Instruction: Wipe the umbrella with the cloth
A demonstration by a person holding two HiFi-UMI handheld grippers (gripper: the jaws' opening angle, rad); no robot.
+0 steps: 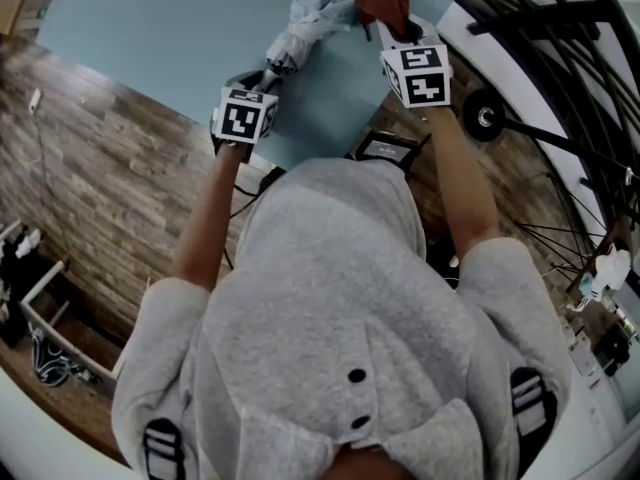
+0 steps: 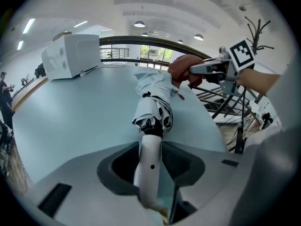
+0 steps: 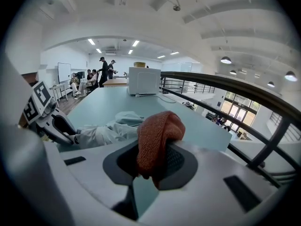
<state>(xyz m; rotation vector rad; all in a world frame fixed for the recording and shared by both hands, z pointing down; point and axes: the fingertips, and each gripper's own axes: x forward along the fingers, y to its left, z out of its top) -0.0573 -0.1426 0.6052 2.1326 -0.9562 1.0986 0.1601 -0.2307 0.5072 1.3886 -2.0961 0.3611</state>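
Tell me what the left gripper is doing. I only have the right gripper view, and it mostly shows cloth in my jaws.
Observer: The left gripper is shut on the white handle of the umbrella.
Operator: Say where the cloth sits against it.
Observer: In the left gripper view the cloth, clamped in the right gripper, seems to meet the far end of the folded canopy, opposite the handle.
Operator: Report how the umbrella lies.
Observer: In the head view it lies slantwise near the table's near edge, handle toward the person, canopy pointing away.
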